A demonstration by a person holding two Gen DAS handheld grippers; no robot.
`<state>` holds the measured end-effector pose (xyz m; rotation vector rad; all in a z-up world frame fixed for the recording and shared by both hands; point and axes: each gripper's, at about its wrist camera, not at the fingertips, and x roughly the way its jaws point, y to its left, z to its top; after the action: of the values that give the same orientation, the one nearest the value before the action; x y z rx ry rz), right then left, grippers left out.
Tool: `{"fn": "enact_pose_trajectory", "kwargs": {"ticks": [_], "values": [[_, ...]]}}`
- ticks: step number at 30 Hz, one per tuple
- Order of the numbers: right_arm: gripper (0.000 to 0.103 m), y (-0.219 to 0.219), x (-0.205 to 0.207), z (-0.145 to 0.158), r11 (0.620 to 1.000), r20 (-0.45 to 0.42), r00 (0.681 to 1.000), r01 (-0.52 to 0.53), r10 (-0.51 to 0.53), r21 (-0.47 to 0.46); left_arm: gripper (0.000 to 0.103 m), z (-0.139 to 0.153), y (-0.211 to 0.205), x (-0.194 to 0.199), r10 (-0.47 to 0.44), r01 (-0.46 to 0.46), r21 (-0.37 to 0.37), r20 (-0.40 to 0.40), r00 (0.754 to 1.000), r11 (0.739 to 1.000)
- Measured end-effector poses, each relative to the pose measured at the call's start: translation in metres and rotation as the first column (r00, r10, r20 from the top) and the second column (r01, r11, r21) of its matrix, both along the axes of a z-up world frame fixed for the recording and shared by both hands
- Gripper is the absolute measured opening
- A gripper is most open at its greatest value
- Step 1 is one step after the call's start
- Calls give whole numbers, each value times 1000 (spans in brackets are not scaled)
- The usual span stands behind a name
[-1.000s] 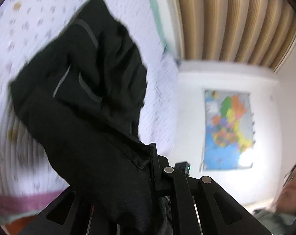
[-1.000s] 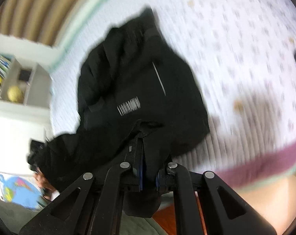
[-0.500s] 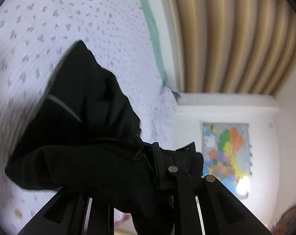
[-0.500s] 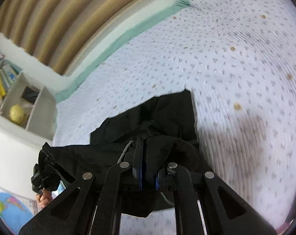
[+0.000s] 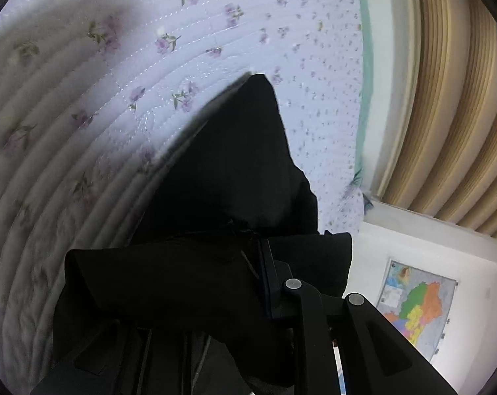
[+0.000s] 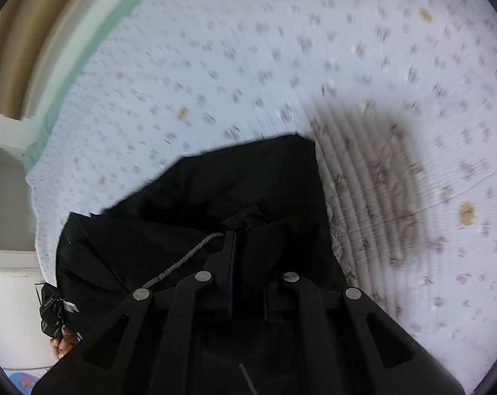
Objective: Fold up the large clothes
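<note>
A black garment (image 5: 241, 164) hangs from both grippers just above a white quilt with small purple flowers (image 5: 116, 82). In the left wrist view my left gripper (image 5: 248, 263) is shut on a fold of it; the cloth drapes over and hides the left finger. In the right wrist view my right gripper (image 6: 248, 247) is shut on the black garment (image 6: 241, 184) near a grey drawcord (image 6: 182, 260). The garment's far edge lies close to the quilt (image 6: 281, 49) and throws a shadow to the right.
A green strip (image 6: 83, 49) runs along the far edge of the bed, with a ribbed wooden wall (image 5: 446, 98) behind it. A coloured map (image 5: 416, 306) hangs on the white wall. A hand (image 6: 62, 342) shows at lower left beside a shelf unit (image 6: 4, 197).
Both grippers have carried the garment down toward the quilt and further over the bed. The garment, spread out and swinging before, now hangs bunched close to the quilt.
</note>
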<state>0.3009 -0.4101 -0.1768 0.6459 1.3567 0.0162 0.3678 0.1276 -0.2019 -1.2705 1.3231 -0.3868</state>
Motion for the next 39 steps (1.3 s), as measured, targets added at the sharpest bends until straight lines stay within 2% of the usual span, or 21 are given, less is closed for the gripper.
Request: {"fn": "enact_pose_trajectory", "kwargs": {"ticks": [3,5,7,9,10,13,14,15,17,19,22,25,29,33,34,37,38,39], "values": [[13,3,2,-14,1000,-13,1000,-10,10,-2,19,6,-1,2,-52,52,14,15,999,999],[13,3,1,-14,1000,-12,1000,-23,23,-2,19,24,-2,0,-115,112,53,52,992,992],[15,1,-5,2,999,4,999,-38,38,6,24,48,-3,-4,-190,183,72,112,975,981],[21,-3,-9,21,999,27,998,-51,50,18,38,72,-2,-9,-249,242,57,175,953,969],[22,-5,-14,33,997,50,997,-65,64,28,41,86,0,-15,-269,265,47,216,939,963],[40,-16,-34,73,989,143,984,-115,102,89,58,131,10,-37,-308,333,0,375,874,943],[54,-21,-43,86,988,180,978,-126,109,91,70,141,14,-43,-307,336,0,410,859,942],[67,-27,-53,100,989,220,969,-128,110,71,77,150,17,-46,-308,328,32,435,846,944],[74,-33,-67,119,993,275,955,-117,110,8,78,159,19,-50,-328,296,141,441,836,945],[74,-35,-71,121,992,280,952,-111,123,-58,78,155,15,-42,-352,265,261,390,851,928],[74,-25,-58,99,984,221,963,-126,151,-123,78,132,6,-20,-328,206,377,293,898,903],[74,-7,-35,75,952,173,958,-184,230,-244,78,119,1,-1,-312,159,486,253,916,859],[74,5,-9,50,919,150,937,-262,315,-294,78,102,4,12,-320,173,514,214,923,840],[74,9,14,27,894,122,922,-313,366,-321,78,70,14,34,-295,187,531,125,947,826],[74,9,20,18,899,112,924,-318,365,-300,78,64,15,37,-285,189,531,105,953,826],[74,11,33,0,914,93,933,-316,348,-252,78,42,16,41,-267,201,470,76,961,859],[71,13,33,1,909,103,930,-316,354,-271,76,39,17,41,-259,195,448,84,962,872],[42,17,31,5,901,123,924,-313,362,-301,60,39,17,39,-252,184,431,107,962,884]]}}
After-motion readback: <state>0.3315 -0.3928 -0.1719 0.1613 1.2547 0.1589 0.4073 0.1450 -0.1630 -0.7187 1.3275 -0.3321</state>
